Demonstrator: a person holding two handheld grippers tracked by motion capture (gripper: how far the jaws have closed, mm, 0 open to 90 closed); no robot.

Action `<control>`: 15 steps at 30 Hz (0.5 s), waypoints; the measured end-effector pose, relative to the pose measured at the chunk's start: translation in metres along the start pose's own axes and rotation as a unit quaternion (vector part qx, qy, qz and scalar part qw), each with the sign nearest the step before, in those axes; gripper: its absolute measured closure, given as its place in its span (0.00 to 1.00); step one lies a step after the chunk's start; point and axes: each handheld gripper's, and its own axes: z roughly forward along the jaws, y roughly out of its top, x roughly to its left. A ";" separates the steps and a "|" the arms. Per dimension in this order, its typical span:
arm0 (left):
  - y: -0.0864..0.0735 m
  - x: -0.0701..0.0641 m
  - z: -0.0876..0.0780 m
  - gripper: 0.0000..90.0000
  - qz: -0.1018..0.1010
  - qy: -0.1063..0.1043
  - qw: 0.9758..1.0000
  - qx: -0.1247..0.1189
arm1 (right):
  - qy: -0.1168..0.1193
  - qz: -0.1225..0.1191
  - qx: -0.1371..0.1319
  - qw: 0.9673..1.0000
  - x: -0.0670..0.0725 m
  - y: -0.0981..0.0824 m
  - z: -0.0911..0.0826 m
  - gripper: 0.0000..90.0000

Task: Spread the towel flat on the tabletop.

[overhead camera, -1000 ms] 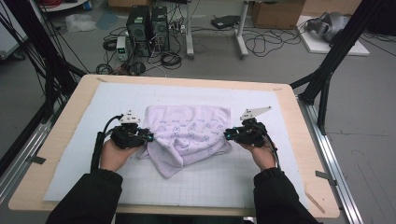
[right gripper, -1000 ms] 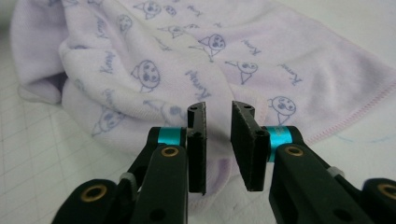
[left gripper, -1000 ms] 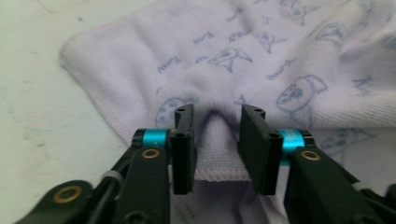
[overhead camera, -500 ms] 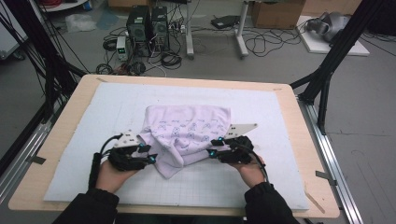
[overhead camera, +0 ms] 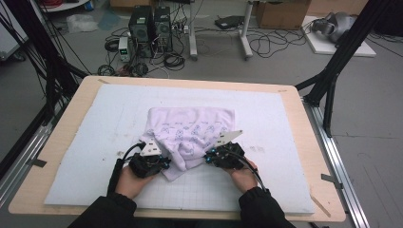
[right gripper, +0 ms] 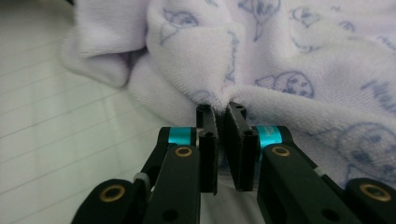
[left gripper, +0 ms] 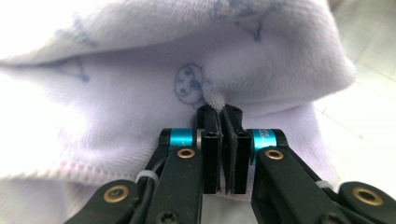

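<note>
left gripper (left gripper: 219, 114) jaws pressed together, pinching a fold of the pale lilac towel (overhead camera: 190, 135). right gripper (right gripper: 222, 112) likewise clamped on a pinch of towel edge. towel printed with small blue figures, lying rumpled mid-mat on the white gridded mat (overhead camera: 85, 142), atop the wooden table (overhead camera: 313, 142). both hands at the towel's near side.

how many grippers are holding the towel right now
2. The left hand-held gripper pinches the towel at its near left edge; the right hand-held gripper pinches its near right edge.
</note>
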 end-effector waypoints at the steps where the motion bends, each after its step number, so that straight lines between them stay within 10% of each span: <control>1: -0.001 0.001 -0.005 0.96 -0.003 -0.001 1.000 -0.005 | 0.004 0.000 -0.003 1.000 0.000 0.000 -0.005 0.94; 15: -0.008 0.018 -0.078 0.97 -0.021 0.031 0.998 -0.058 | 0.031 0.008 -0.047 0.998 0.000 -0.014 -0.090 0.96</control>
